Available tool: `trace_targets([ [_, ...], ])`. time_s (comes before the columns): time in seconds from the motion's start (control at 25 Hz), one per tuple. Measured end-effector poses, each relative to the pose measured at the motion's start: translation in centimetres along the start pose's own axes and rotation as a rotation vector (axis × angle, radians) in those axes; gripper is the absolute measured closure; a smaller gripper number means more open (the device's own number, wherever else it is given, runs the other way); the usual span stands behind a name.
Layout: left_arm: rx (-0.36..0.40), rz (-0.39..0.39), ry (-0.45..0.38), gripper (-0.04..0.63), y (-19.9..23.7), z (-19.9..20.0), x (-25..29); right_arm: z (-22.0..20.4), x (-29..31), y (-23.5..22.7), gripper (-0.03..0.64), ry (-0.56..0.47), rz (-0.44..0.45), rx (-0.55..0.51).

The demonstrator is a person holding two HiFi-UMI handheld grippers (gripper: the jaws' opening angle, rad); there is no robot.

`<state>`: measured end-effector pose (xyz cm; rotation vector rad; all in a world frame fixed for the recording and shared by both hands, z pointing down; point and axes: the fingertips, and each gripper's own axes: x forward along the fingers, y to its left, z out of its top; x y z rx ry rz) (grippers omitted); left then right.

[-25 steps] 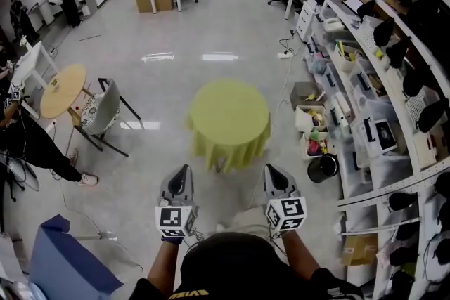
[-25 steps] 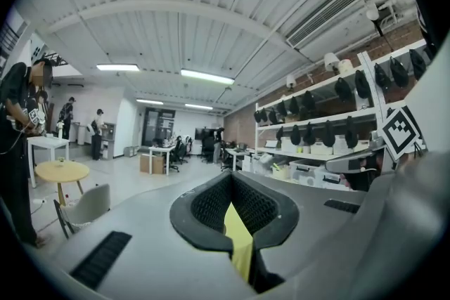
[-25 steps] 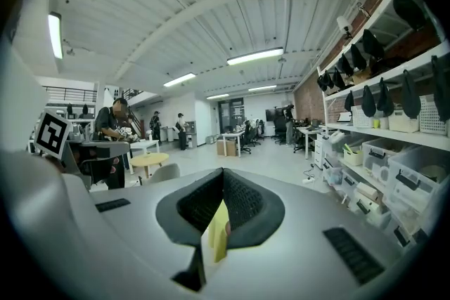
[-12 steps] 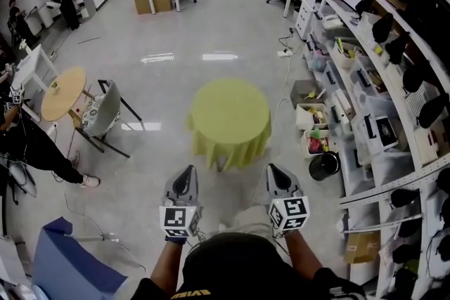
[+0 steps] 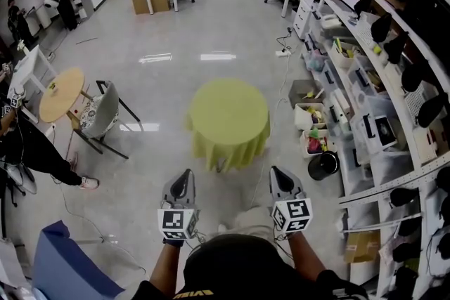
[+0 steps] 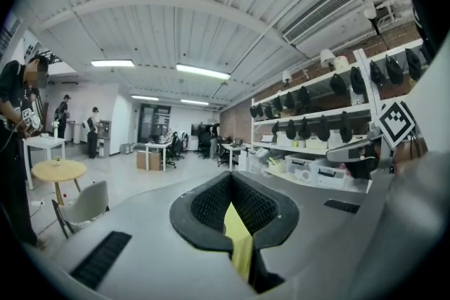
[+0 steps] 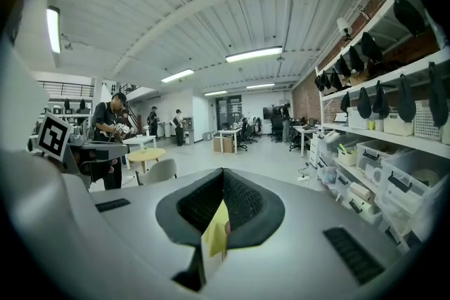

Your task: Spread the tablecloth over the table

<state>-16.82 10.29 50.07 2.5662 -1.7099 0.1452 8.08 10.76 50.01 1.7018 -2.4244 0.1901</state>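
Note:
A yellow-green tablecloth [image 5: 228,116] hangs over a round table a few steps ahead of me on the floor, draped down its sides. My left gripper [image 5: 184,178] and right gripper [image 5: 278,175] are held side by side close to my body, pointing toward the table and well short of it. Both are shut with nothing between the jaws. In the left gripper view, a yellow sliver of the distant cloth [image 6: 240,242] shows through the slit of the left gripper [image 6: 235,221]. The right gripper [image 7: 211,225] shows the same yellow sliver [image 7: 216,235].
A round wooden table [image 5: 62,91] and a grey chair [image 5: 102,109] stand to the left, beside a seated person [image 5: 28,147]. Long shelves [image 5: 394,81] line the right, with storage boxes [image 5: 313,119] and a black bin [image 5: 323,167] beneath. A blue object [image 5: 63,263] sits lower left.

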Motion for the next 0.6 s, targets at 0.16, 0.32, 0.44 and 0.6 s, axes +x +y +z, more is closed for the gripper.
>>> trace_targets([
  [0.16, 0.008, 0.041, 0.013, 0.577, 2.5, -0.6, -0.6, -0.7, -0.9, -0.7, 0.615, 0.025, -0.021, -0.01],
  [0.32, -0.013, 0.055, 0.012, 0.577, 3.2, -1.0, -0.9, -1.0, -0.9, -1.4, 0.617, 0.04, -0.032, -0.015],
  [0.44, -0.031, 0.051, 0.023, 0.577, 2.7, -1.7, -1.1, -1.0, -0.7, -0.7, 0.617, 0.046, -0.018, -0.024],
  [0.6, -0.053, 0.048, 0.03, 0.577, 2.4, -2.3, -1.7, -1.1, -0.6, 0.6, 0.617, 0.061, 0.01, -0.036],
])
